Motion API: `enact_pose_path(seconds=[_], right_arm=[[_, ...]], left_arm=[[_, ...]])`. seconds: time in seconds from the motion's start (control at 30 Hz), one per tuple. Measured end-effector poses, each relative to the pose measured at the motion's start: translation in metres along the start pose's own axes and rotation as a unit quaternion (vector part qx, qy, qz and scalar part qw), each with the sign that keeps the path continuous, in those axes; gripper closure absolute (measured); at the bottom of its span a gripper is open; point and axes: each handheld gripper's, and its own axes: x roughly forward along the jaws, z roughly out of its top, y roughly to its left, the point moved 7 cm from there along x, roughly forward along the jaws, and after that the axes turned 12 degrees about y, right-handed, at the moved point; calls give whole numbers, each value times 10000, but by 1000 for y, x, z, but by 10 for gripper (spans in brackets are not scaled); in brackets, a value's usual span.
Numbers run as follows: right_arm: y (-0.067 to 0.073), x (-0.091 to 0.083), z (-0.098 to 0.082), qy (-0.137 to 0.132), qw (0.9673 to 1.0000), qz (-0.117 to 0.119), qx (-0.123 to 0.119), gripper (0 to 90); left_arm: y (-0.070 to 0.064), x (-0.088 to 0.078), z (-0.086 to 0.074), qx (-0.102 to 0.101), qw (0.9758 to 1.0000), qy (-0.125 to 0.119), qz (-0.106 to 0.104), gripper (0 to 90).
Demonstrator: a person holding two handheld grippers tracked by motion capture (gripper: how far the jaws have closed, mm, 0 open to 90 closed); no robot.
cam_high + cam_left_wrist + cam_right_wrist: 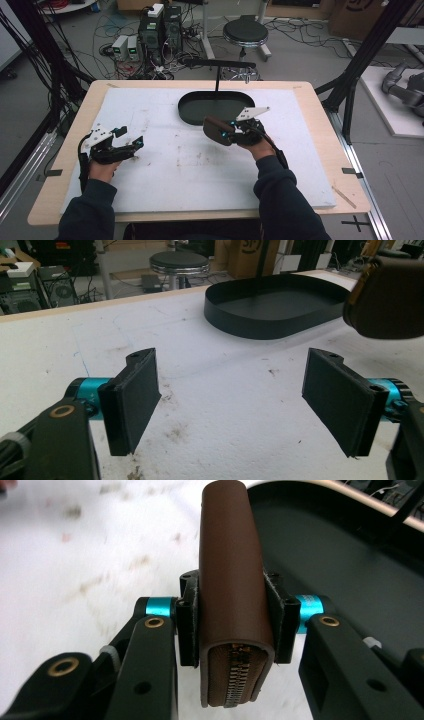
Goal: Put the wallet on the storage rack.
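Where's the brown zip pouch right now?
The brown zip pouch is clamped between the jaws of the right gripper, held above the white table mat just at the near edge of the black oval tray, right of centre in the high view.

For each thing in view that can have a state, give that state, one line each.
brown zip pouch: zipped shut, clamped between the right gripper's jaws, held off the table beside the tray.
right gripper: shut on the pouch.
left gripper: jaws wide open, nothing between them.
black oval tray: empty, flat on the white board.
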Motion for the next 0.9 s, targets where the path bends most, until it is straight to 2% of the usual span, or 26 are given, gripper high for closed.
enact_pose_path(seconds=[0.13,0.2,0.23,0.27,0.47,0.63,0.8,0.9], right_arm=[[-16,0,16,-252,9993,-41,266,650],[-27,2,26,-286,9988,-58,385,651],[-37,5,34,-320,9982,-74,509,650],[-37,5,34,-320,9982,-74,509,650],[-58,21,57,-345,9966,-206,724,650],[-70,39,65,-233,9952,-173,935,650],[-75,53,67,-207,9944,-331,982,652],[-81,60,66,-205,9924,-366,1161,652]], left_arm=[[0,0,0,1,10000,-7,-3,227],[0,0,0,-3,10000,-6,-8,227],[0,0,0,-6,10000,-11,-6,227],[1,0,0,0,10000,-6,-3,227],[1,0,0,-28,10000,-23,-5,227],[2,0,0,-30,10000,-32,-10,227],[2,0,0,-42,10000,-28,-16,227],[2,0,0,-44,10000,-32,-14,227]])
